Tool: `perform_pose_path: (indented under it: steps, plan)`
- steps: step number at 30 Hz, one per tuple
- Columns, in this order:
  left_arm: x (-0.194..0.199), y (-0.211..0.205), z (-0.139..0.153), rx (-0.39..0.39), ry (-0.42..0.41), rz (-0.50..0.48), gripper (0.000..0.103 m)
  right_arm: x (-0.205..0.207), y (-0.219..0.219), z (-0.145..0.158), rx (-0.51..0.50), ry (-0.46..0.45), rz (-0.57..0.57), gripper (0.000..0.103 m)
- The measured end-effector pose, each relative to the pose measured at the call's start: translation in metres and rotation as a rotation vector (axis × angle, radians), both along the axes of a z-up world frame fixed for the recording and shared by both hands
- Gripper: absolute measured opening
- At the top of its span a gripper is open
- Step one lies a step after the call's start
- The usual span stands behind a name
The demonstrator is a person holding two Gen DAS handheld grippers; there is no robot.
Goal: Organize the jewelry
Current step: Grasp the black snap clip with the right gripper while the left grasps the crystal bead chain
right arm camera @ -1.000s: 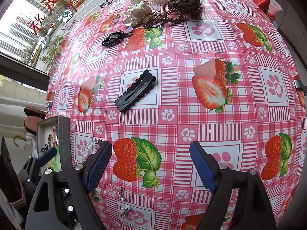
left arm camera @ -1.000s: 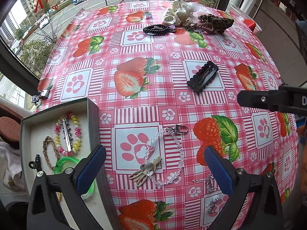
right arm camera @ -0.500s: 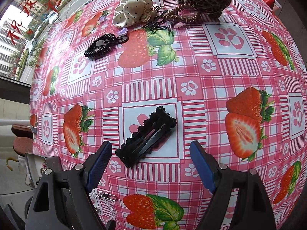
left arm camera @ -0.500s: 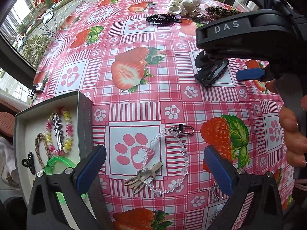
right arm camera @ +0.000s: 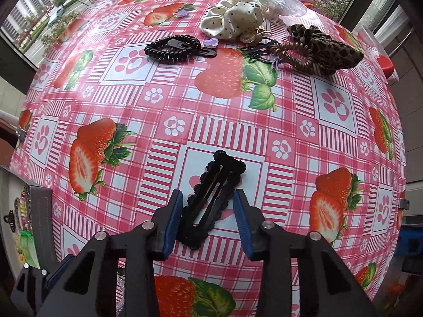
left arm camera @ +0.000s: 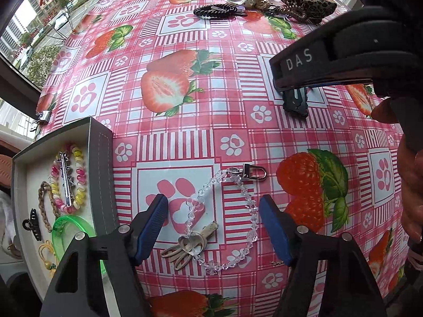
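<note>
the right gripper (right arm camera: 207, 215) points down at the tablecloth (right arm camera: 164, 100) with its jaws closing around the black scalloped hair clip (right arm camera: 212, 198); the clip lies diagonally between the blue pads (right arm camera: 171, 222), the left pad touching or nearly at its edge, the right pad just beside it, and whether either pad presses cannot be told. open cloth spreads all round the clip, with the black coil hair tie (right arm camera: 173, 47), polka-dot scrunchie (right arm camera: 232, 19) and leopard scrunchie (right arm camera: 325, 49) well apart at the far side near the window edge

the left gripper (left arm camera: 212, 228) also points down, jaws about halfway and closing, straddling the clear bead chain (left arm camera: 248, 206) and the beige clips (left arm camera: 189, 245) lying inside its loop; neither pad touches them. just to the left sits the open grey box (left arm camera: 101, 158), its wall close beside the left finger, holding a coloured coil bracelet (left arm camera: 70, 179), a green bangle (left arm camera: 70, 228) and a small black claw clip (left arm camera: 31, 224). a hand (left arm camera: 409, 185) shows at the right edge of this view
</note>
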State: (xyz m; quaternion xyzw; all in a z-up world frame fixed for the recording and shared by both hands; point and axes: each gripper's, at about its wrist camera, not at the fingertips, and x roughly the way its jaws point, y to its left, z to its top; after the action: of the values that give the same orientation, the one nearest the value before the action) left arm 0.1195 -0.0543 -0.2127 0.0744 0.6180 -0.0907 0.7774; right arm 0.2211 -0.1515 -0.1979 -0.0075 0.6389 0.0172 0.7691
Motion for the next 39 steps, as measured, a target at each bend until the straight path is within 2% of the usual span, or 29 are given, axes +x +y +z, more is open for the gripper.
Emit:
perform_pose_path:
  steps: [1, 3, 4, 6, 9, 19, 31, 39]
  plan:
    - [0.0, 0.0, 0.0, -0.002, -0.003, -0.004, 0.07, -0.003, -0.004, 0.001, 0.006, -0.007, 0.0, 0.036]
    - [0.0, 0.0, 0.002, -0.012, -0.007, -0.014, 0.055, -0.011, -0.015, 0.002, 0.03, -0.015, -0.001, 0.036]
    - [0.001, -0.001, 0.002, -0.011, -0.01, -0.017, 0.051, -0.014, -0.021, 0.003, 0.051, -0.017, -0.003, 0.036]
    - [0.001, 0.0, 0.005, -0.017, -0.015, -0.021, 0.031, -0.02, -0.029, 0.003, 0.065, -0.018, -0.005, 0.036]
    - [0.003, 0.003, 0.008, -0.035, -0.014, -0.017, 0.013, -0.033, -0.049, 0.001, 0.114, -0.018, -0.021, 0.036]
    - [0.0, 0.01, 0.039, -0.132, -0.05, 0.034, 0.014, -0.08, -0.091, 0.015, 0.246, -0.009, -0.085, 0.036]
    - [-0.021, 0.021, 0.081, -0.19, -0.097, 0.043, 0.014, -0.116, -0.093, 0.038, 0.313, -0.01, -0.099, 0.036]
    - [-0.039, 0.049, 0.102, -0.206, -0.128, 0.085, 0.014, -0.129, -0.082, 0.054, 0.329, -0.013, -0.079, 0.036]
